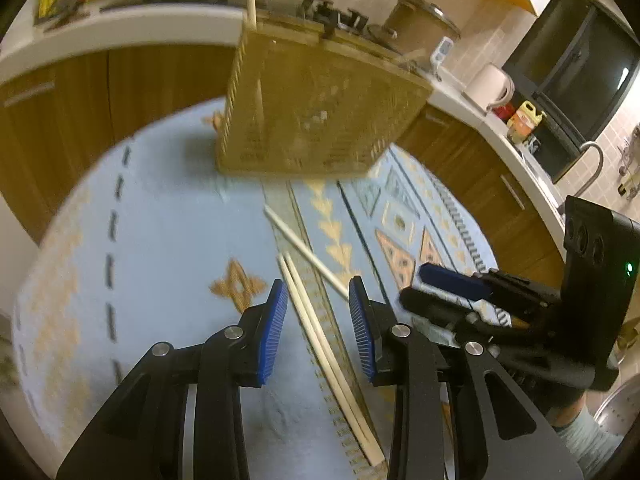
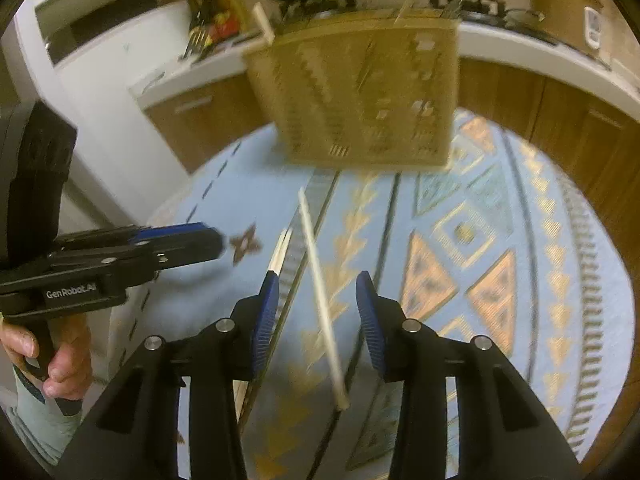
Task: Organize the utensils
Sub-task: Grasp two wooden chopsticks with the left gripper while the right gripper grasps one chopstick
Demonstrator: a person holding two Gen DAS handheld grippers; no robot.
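Observation:
Three pale chopsticks lie on a blue patterned tablecloth. A pair of chopsticks [image 1: 328, 356] lies side by side between the open fingers of my left gripper [image 1: 318, 300]. A single chopstick [image 1: 306, 252] lies just beyond it. In the right wrist view that single chopstick [image 2: 322, 304] lies between the open fingers of my right gripper [image 2: 316, 292], and the pair [image 2: 280, 252] passes under its left finger. A woven utensil basket [image 1: 320, 108] stands at the far side and also shows in the right wrist view [image 2: 360, 92], with a chopstick [image 2: 263, 24] sticking out of it. Both grippers are empty.
The round table's cloth [image 1: 160, 240] ends near wooden cabinets [image 1: 80, 92] and a white counter. My right gripper [image 1: 456, 284] shows at the right of the left wrist view; my left gripper [image 2: 176, 240] shows at the left of the right wrist view.

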